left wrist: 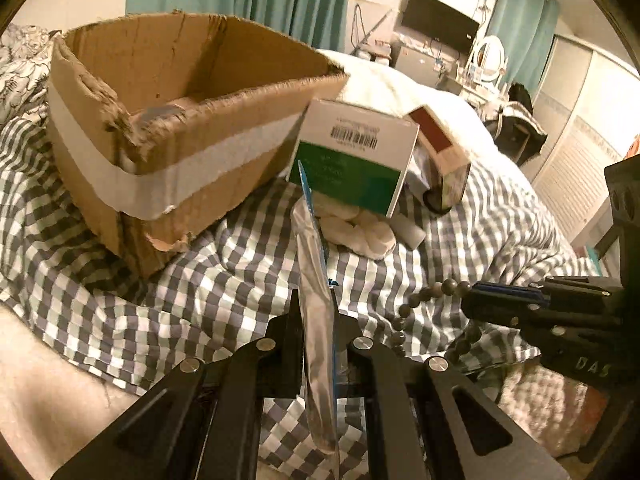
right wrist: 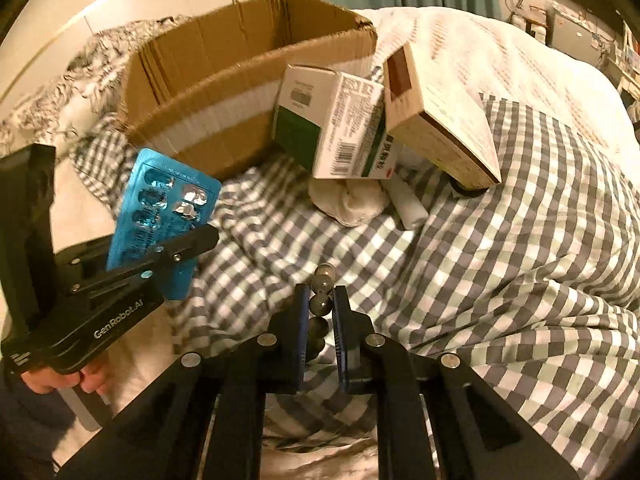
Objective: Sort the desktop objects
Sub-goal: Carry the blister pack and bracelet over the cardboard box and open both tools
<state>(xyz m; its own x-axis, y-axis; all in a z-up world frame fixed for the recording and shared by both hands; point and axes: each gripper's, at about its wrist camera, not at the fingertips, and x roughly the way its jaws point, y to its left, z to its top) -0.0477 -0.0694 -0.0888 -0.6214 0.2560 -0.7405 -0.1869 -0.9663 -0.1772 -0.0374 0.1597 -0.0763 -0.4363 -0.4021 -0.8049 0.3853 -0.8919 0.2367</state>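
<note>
My left gripper (left wrist: 316, 308) is shut on a blue pill blister pack (left wrist: 314, 264), held edge-on above the checked bedcover; the pack also shows in the right wrist view (right wrist: 160, 204), with the left gripper (right wrist: 196, 246) clamped on it. My right gripper (right wrist: 321, 300) is shut on a string of dark beads (right wrist: 322, 300); in the left wrist view the right gripper (left wrist: 472, 300) holds the bead string (left wrist: 428, 300), which hangs from its tip. An open cardboard box (left wrist: 168, 128) stands at the back left, also in the right wrist view (right wrist: 240, 76).
A green-and-white carton (left wrist: 356, 156) and a brown-and-cream box (left wrist: 444, 152) lean by the cardboard box, over a white cloth wad (left wrist: 360, 228) and a small white tube (left wrist: 410, 232). All lies on a checked bedcover (right wrist: 500, 240).
</note>
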